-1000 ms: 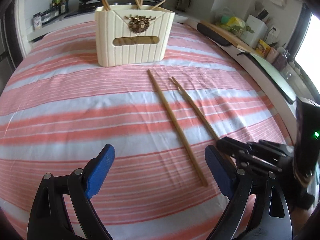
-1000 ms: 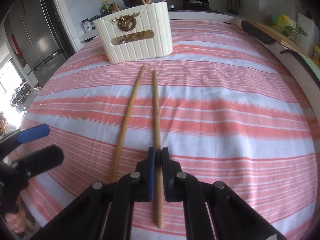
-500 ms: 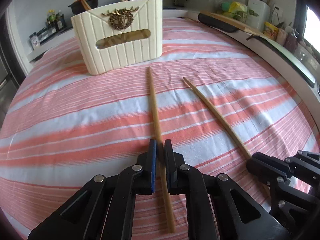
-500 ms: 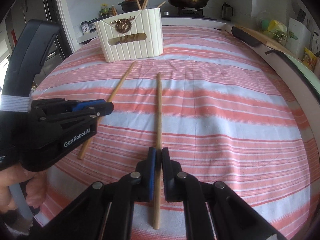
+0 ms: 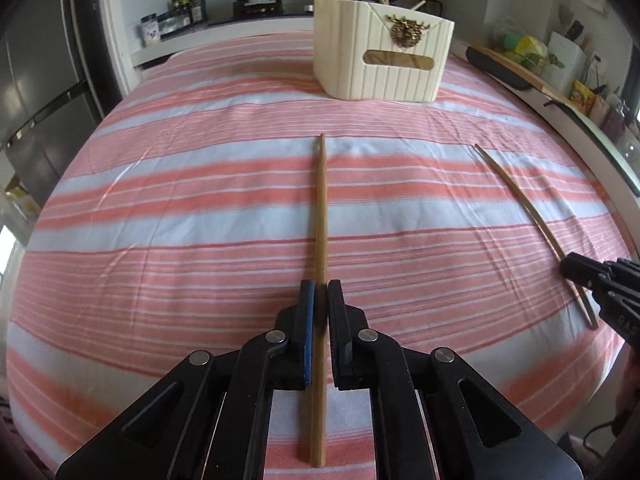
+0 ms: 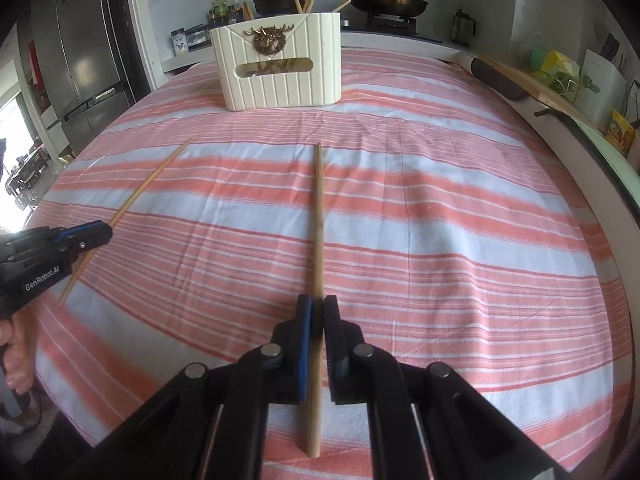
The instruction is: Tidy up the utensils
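Your left tool (image 5: pixel 318 300) is clamped on a wooden chopstick (image 5: pixel 321 216), the blue pads pinching it near its butt end; a short tail sticks out behind the jaws toward the bottom of the frame. The jaws have just closed on it. In the left wrist view the stick runs straight up the middle of the frame, its tip aimed at the cream ribbed utensil holder (image 5: pixel 380 64), which stands at the upper centre, a little right of the stick's line.

Your right tool (image 6: pixel 317 316) grips a second chopstick (image 6: pixel 318 220) the same way, low on the shaft. Its long axis also climbs the centre of the frame, with the holder (image 6: pixel 280 76) at the top, slightly left of the tip. In each view the other tool shows at the frame's edge with its stick angled inward: the right tool (image 5: pixel 600 284) at the lower right of the left view, the left tool (image 6: pixel 68 240) at the lower left of the right view.

Both sticks point away from you over the red-and-white striped cloth (image 5: pixel 180 208) covering the surface, toward the holder, where more chopsticks (image 6: pixel 304 0) already stand out of the open top. Neither hand looks clearly nearer. The holder's mouth faces up while the sticks lie roughly flat, so each will likely need tipping upright before it can drop in.
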